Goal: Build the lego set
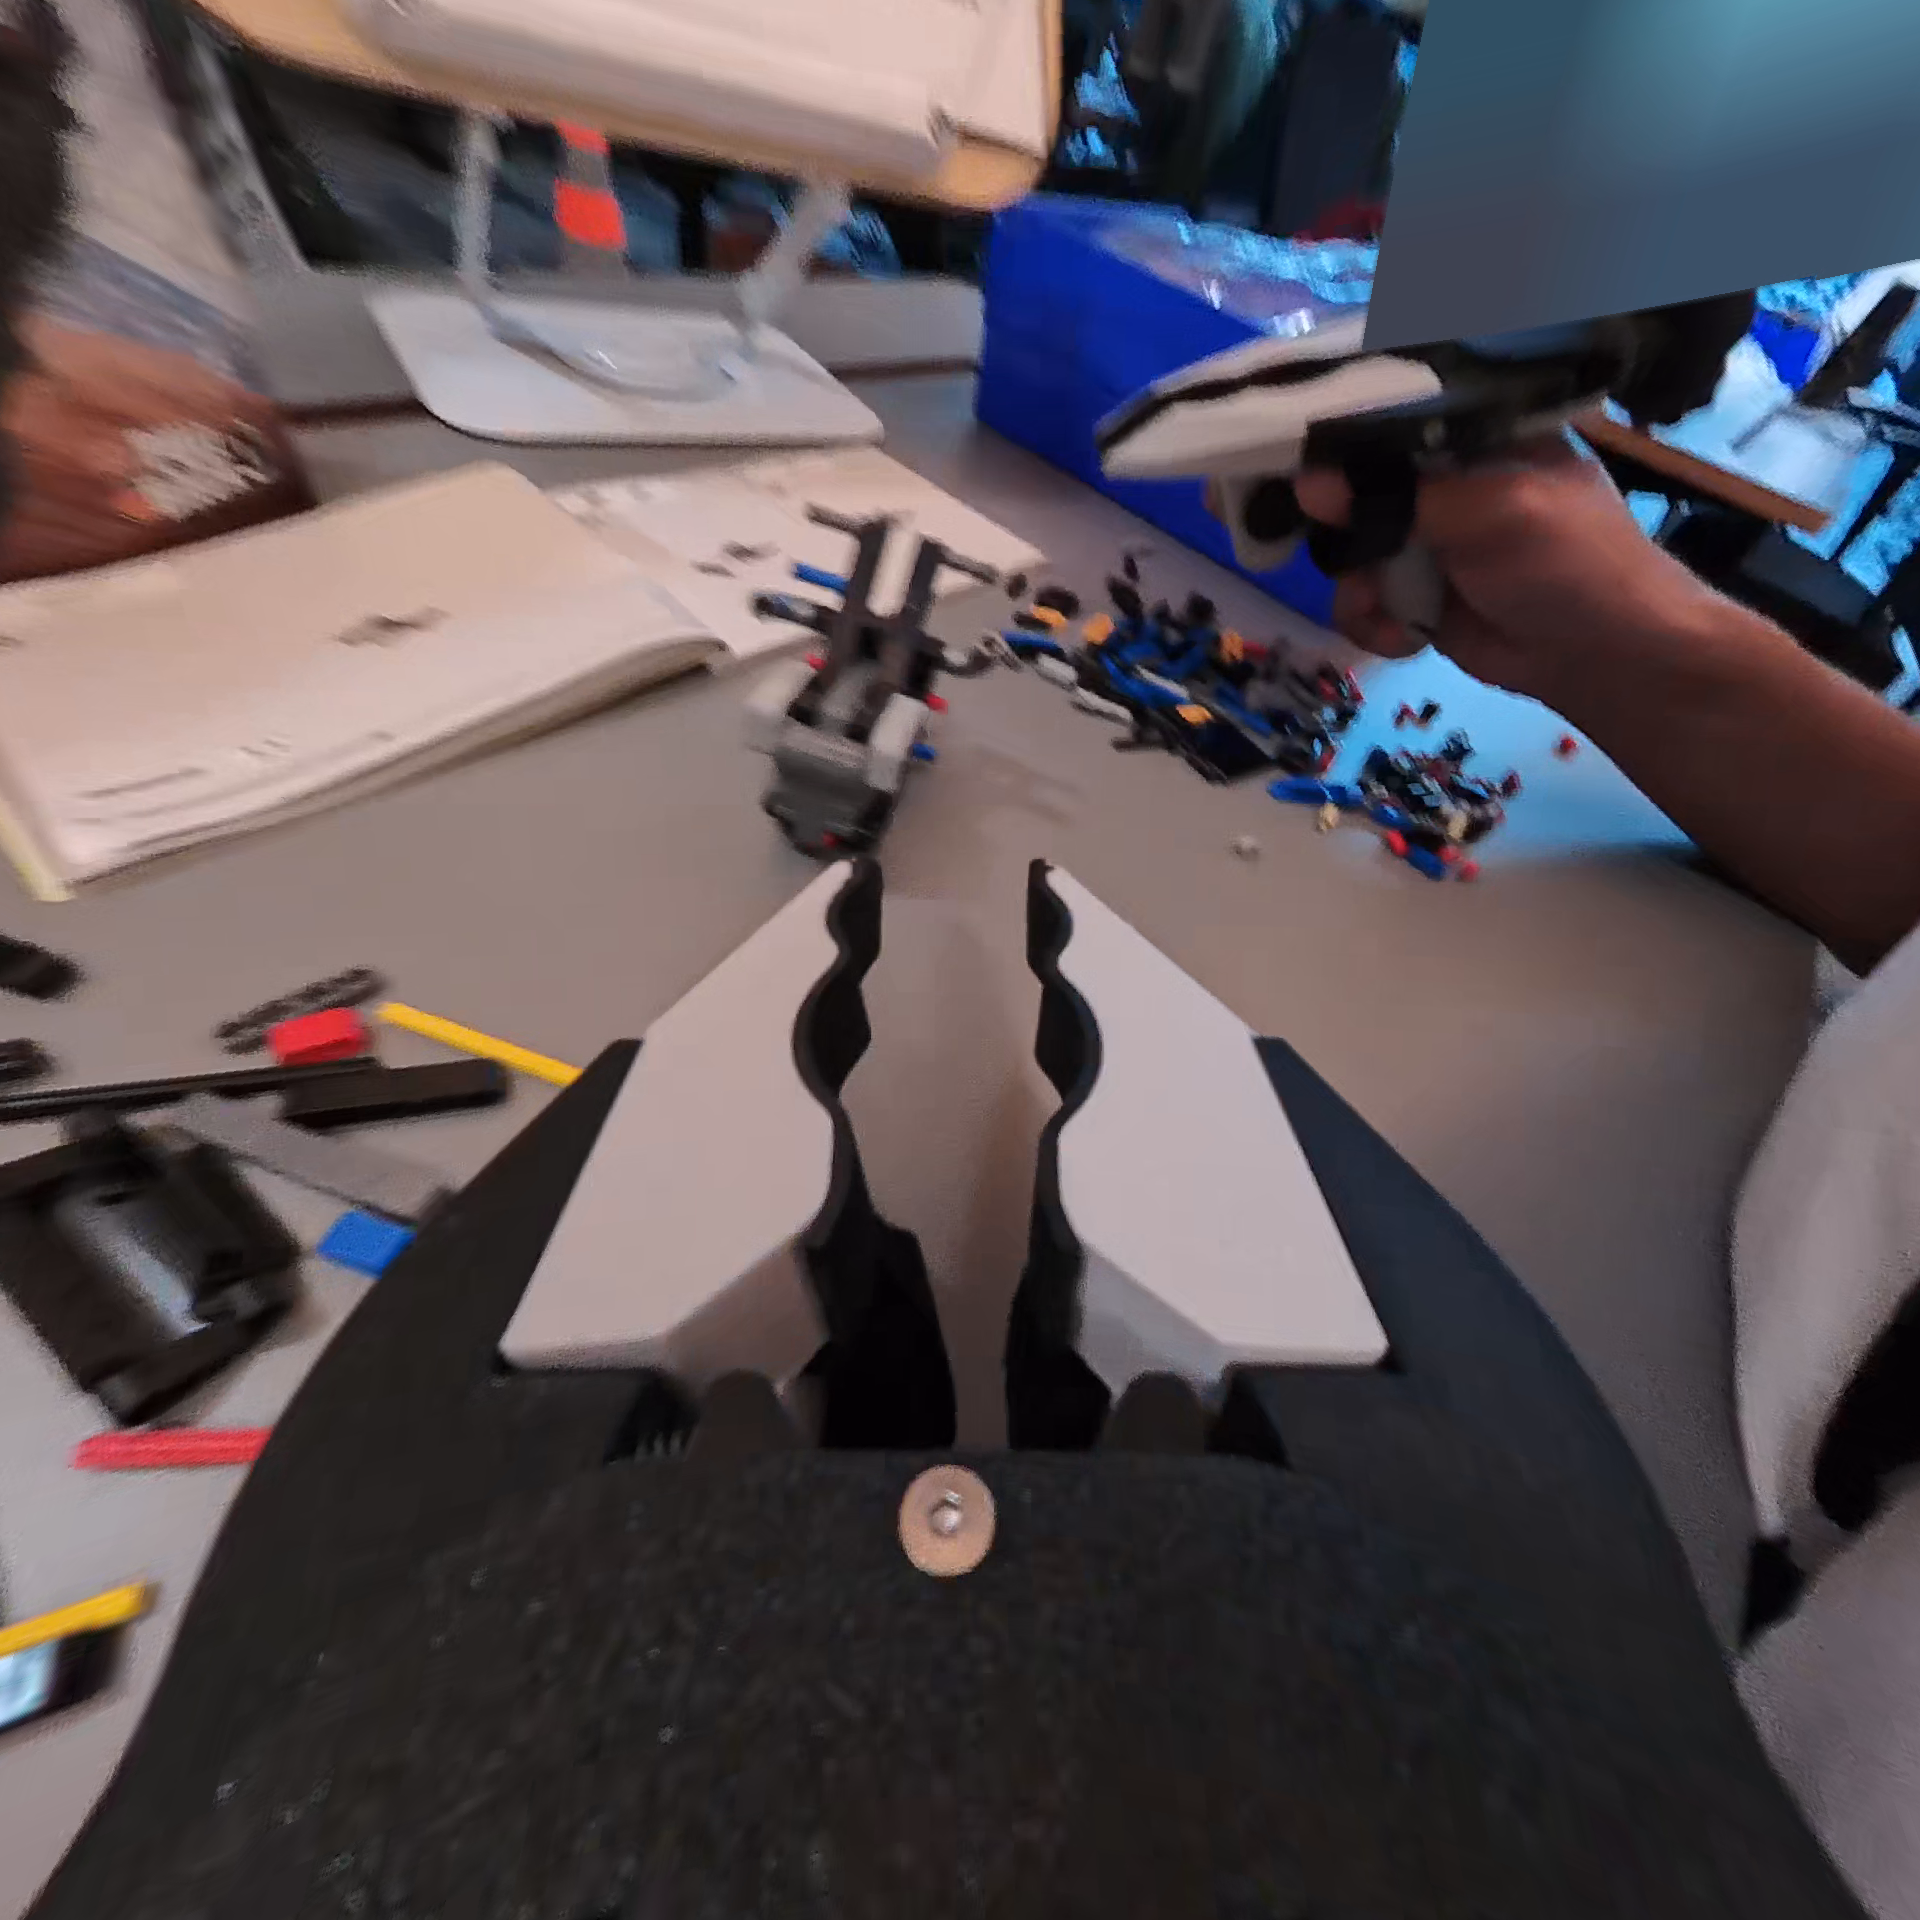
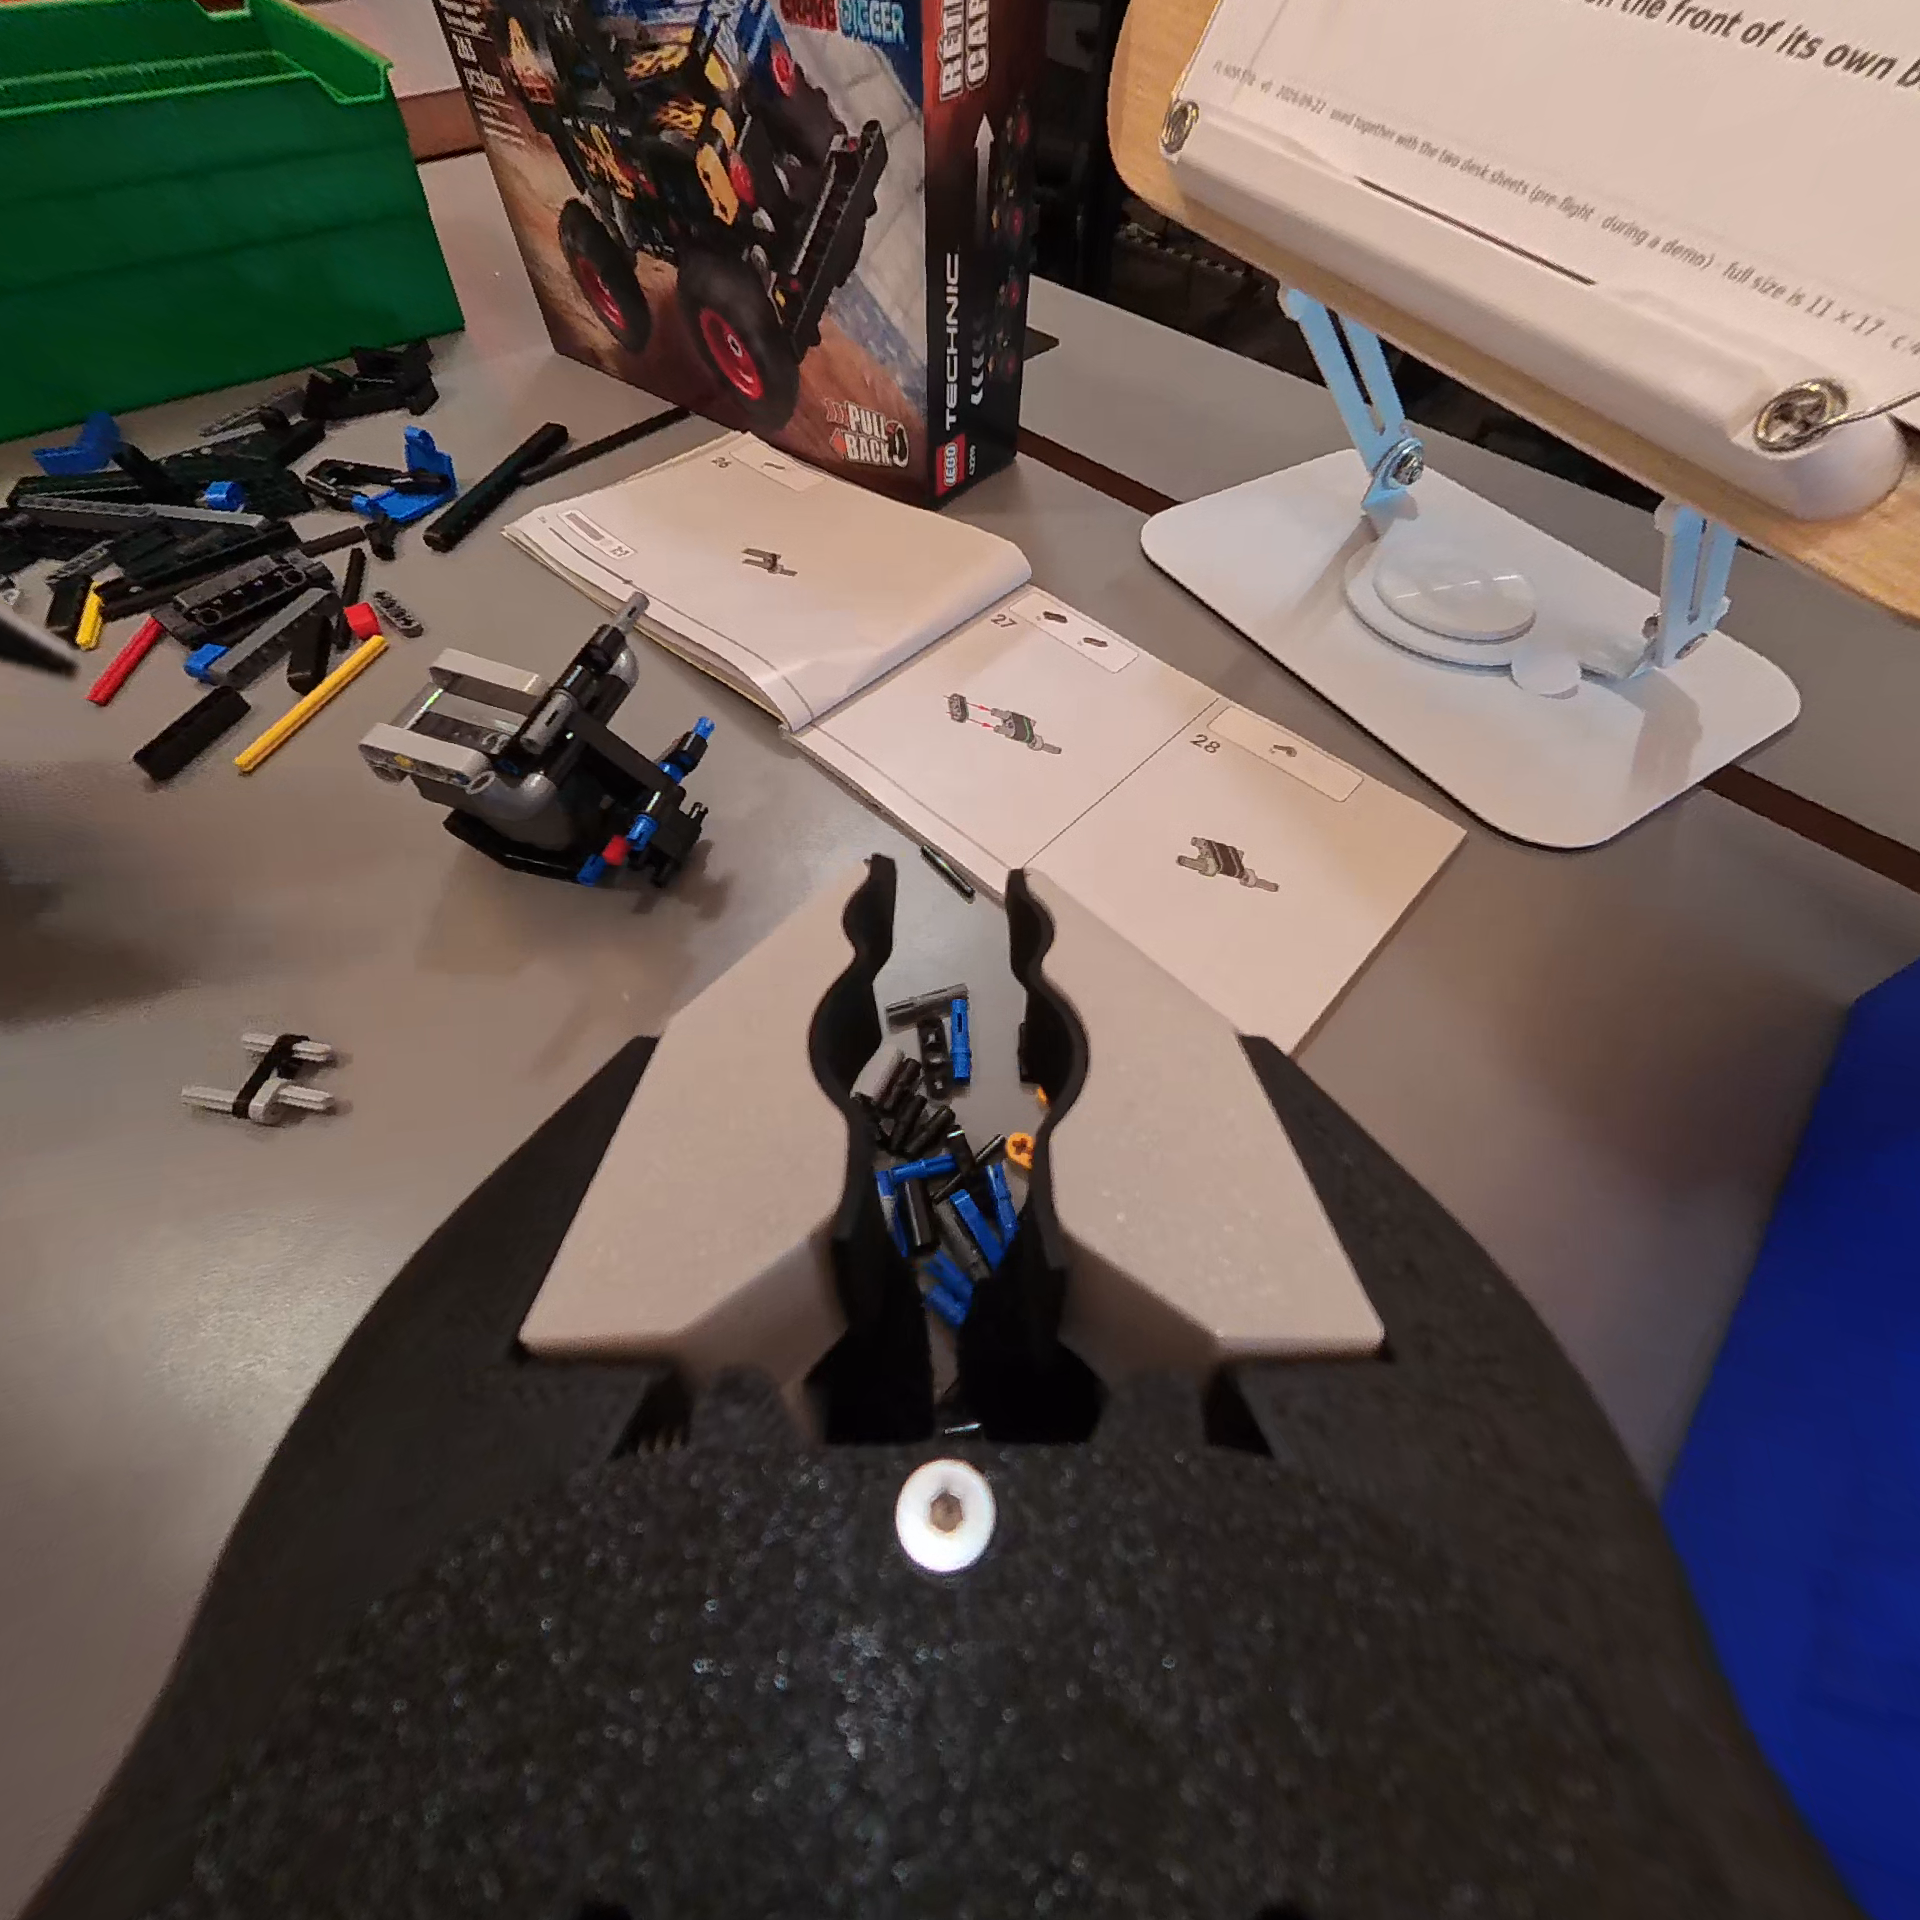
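- The left gripper [image 1: 954, 878] is hovering above the grey table [image 1: 623, 894] with its jaws standing apart and nothing between them.
- The half-built model [image 1: 857, 717], grey and black with blue and red pins, is standing on the table just beyond the left fingertips, slightly to their left, apart from them.
- The right gripper [image 2: 948, 883] is hanging over a heap of small pins [image 2: 940, 1174], black and blue with an orange piece among them; its jaws are parted and are gripping nothing, and the pins are showing through the gap below.
- In the right wrist view the half-built model [image 2: 551, 758] is sitting well to the left of the jaws, toward the middle of the table, tilted on its side.
- A small grey and black subassembly [image 2: 260, 1075] is lying alone nearer the table's front edge, left of the right gripper.
- The open instruction booklet [image 2: 987, 686] is lying flat just beyond the right fingertips, its near corner almost under them; it is bearing printed step pictures and numbers.
- The set's box [image 2: 769, 239] is standing upright behind the booklet, showing a truck picture and printed branding.
- Loose parts [image 2: 197, 582], black, blue, red and yellow, are spreading along the far left of the table, in front of a green bin [image 2: 197, 208].
- A white stand [image 2: 1475, 665] is holding a printed sheet [image 2: 1558, 135] at the far right.
- In the left wrist view a hand [image 1: 1507, 592] is holding the right gripper [image 1: 1117, 442] above the pin heap [image 1: 1226, 675]; that view is blurry.
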The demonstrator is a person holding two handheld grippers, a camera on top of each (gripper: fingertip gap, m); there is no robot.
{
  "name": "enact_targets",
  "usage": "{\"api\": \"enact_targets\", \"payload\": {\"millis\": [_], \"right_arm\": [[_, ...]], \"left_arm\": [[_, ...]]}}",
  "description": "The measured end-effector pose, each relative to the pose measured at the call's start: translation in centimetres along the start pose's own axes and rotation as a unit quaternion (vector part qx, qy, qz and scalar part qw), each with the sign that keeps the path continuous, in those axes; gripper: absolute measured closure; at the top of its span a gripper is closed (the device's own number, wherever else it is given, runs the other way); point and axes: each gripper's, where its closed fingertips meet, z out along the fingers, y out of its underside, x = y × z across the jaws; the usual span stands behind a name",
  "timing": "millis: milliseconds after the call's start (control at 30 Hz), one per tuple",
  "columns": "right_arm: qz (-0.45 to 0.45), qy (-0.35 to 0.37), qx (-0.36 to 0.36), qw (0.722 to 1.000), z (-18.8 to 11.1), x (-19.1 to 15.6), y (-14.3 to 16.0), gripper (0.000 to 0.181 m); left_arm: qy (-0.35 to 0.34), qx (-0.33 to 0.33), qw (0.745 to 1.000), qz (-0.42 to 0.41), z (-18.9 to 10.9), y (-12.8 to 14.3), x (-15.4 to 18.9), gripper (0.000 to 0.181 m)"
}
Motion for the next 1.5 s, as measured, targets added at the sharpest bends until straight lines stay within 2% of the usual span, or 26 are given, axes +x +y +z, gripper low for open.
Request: {"api": "enact_targets", "payload": {"millis": [233,500,633,933,1033,1133,1233,1367,1500], "right_arm": [[-0.008,-0.009,-0.004,1.0,0.4,-0.7,0.3,0.161],[-0.011,-0.019,-0.019,1.0,1.2,-1.0,1.3,0.161],[-0.014,-0.016,-0.017,1.0,1.1,-0.8,1.2,0.162],[-0.038,-0.009,-0.011,0.999,0.6,-1.2,0.5,0.163],[-0.045,-0.007,-0.01,0.999,0.5,-1.4,0.4,0.163],[-0.046,-0.009,-0.008,0.999,0.4,-1.5,0.3,0.163],[-0.046,-0.009,-0.007,0.999,0.2,-1.5,0.2,0.164],[-0.041,-0.01,-0.005,0.999,0.2,-1.3,0.1,0.164],[-0.037,-0.012,-0.009,0.999,0.4,-1.2,0.4,0.164]], "left_arm": [[-0.036,0.115,0.992,-0.043,-2.8,-2.6,-2.4,0.161],[-0.033,0.145,0.988,-0.051,-3.8,-3.2,-2.3,0.16],[-0.019,0.088,0.996,-0.006,-3.2,-1.8,-1.4,0.16],[-0.03,0.042,0.997,0.065,-2.0,-0.5,-0.1,0.163],[-0.03,0.033,0.997,0.06,-1.9,-0.3,-0.2,0.162],[-0.024,-0.012,1.0,0.012,-2.3,0.2,-1.2,0.162],[-0.031,-0.04,0.999,-0.01,-4.3,-1.0,-3.4,0.162],[-0.119,-0.054,0.991,0.032,-9.3,-4.1,-7.8,0.163],[-0.202,-0.104,0.974,0.013,-13.9,-4.4,-11.2,0.163]]}}
